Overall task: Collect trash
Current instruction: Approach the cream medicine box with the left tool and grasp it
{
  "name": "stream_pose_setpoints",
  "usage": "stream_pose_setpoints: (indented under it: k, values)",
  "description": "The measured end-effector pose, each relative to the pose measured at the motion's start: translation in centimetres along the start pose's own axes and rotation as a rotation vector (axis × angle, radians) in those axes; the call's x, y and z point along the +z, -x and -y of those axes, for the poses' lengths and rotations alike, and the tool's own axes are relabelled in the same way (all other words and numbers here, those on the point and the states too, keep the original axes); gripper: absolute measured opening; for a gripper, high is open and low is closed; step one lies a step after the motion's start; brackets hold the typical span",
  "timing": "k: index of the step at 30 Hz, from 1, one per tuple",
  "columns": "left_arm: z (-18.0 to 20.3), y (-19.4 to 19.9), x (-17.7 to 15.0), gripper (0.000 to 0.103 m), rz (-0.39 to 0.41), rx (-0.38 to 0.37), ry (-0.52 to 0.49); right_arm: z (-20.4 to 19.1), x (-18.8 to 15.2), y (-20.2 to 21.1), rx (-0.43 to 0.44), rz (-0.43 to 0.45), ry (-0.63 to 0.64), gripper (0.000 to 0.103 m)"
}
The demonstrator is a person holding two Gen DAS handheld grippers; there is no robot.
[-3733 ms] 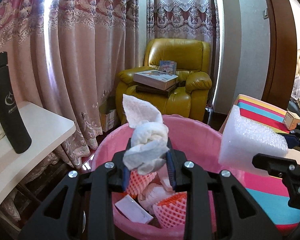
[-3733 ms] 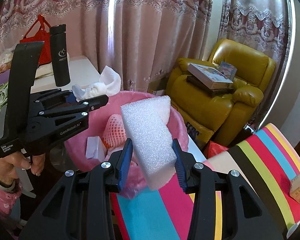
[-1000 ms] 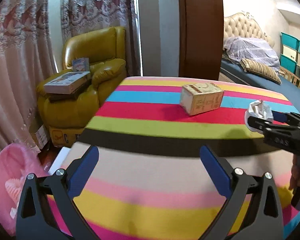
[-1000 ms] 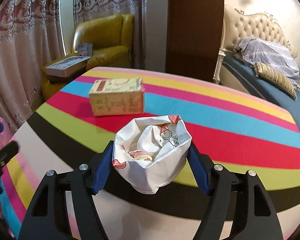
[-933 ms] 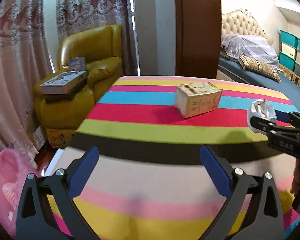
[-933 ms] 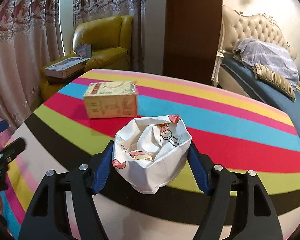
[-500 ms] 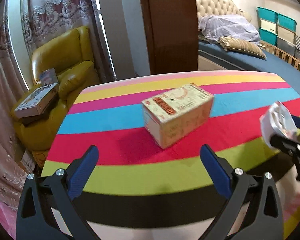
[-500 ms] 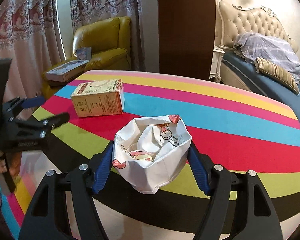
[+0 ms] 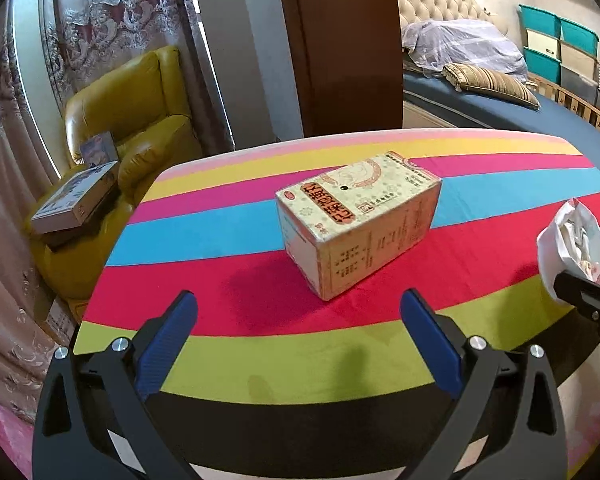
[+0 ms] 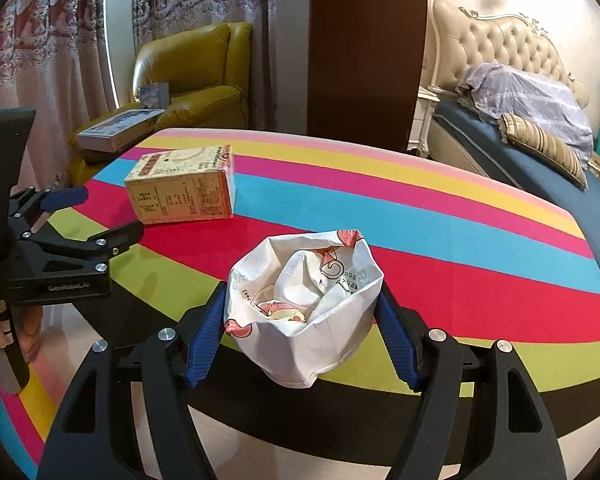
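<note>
A cream cardboard box (image 9: 356,224) with red lettering lies on the striped table (image 9: 260,344); it also shows in the right wrist view (image 10: 182,191). My left gripper (image 9: 298,326) is open wide and empty, just short of the box, its jaws either side of the box's near corner. It shows from the side in the right wrist view (image 10: 96,218). My right gripper (image 10: 300,330) is shut on a crumpled white paper bag (image 10: 304,308) and holds it over the table. The bag also shows at the right edge of the left wrist view (image 9: 572,246).
A yellow armchair (image 9: 132,136) with books on it stands beyond the table's left end. A pink bin edge (image 9: 4,436) shows at lower left. A bed (image 10: 540,128) lies to the right. Curtains hang behind the armchair.
My left gripper has let go of the tissue at the bin, swung to the table and closed in on the box. My right gripper now holds the paper bag instead of the foam block.
</note>
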State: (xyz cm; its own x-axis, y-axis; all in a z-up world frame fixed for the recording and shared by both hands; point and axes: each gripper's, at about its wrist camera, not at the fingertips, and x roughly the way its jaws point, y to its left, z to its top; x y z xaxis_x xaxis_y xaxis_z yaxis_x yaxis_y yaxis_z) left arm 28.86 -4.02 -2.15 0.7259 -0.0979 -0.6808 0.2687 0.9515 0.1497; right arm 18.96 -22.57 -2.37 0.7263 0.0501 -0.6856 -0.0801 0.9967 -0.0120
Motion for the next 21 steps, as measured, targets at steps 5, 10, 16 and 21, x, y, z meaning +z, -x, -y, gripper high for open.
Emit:
stream_pose_setpoints:
  k: [5, 10, 16, 21]
  values:
    - [0.0, -0.7, 0.1, 0.098, -0.036, 0.013, -0.002, -0.7, 0.1, -0.5, -0.013, -0.020, 0.018, 0.068]
    - [-1.1, -1.1, 0.0, 0.098, -0.057, 0.013, 0.056, -0.8, 0.1, -1.1, -0.016, -0.042, 0.022, 0.068]
    - [-2.1, -1.3, -0.1, 0.098, -0.065, 0.011, 0.107, -0.8, 0.2, -1.4, -0.011, -0.052, 0.020, 0.068]
    - [-2.4, -1.4, -0.1, 0.098, -0.066, -0.003, 0.124, -1.1, 0.2, -1.2, -0.007, -0.038, 0.035, 0.068]
